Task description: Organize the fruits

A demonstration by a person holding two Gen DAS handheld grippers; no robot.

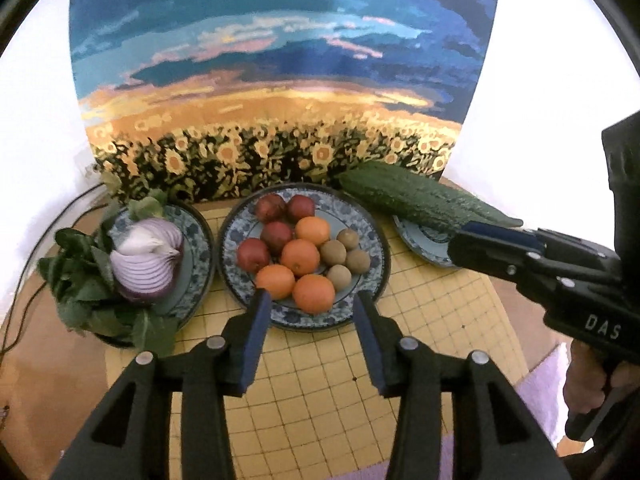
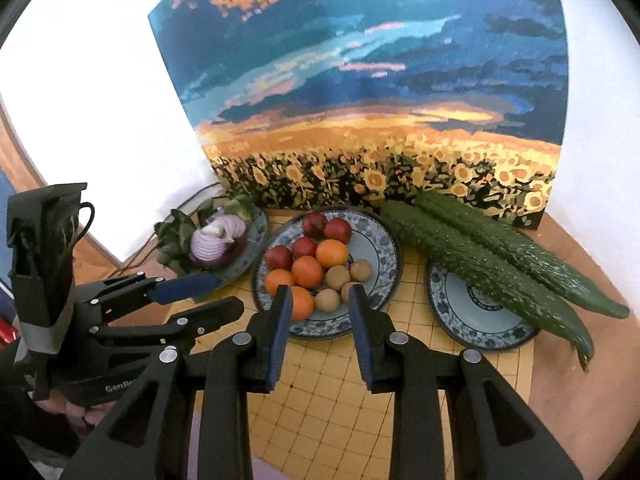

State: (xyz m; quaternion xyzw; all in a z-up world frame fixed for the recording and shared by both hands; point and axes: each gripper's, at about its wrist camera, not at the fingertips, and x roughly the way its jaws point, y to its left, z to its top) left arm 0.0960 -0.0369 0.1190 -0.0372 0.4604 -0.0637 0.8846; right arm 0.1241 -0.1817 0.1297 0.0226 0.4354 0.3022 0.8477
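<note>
A blue-patterned plate in the middle holds several red fruits, oranges and kiwis, grouped by kind. My left gripper hovers over the plate's near rim. It is open and holds nothing. My right gripper hangs above the plate's near edge. Its jaws stand a narrow gap apart with nothing between them.
A left plate carries a halved red onion and leafy greens. Two cucumbers lie across a right plate. A sunflower painting stands behind. A yellow grid mat covers the table, and a cable runs at the left.
</note>
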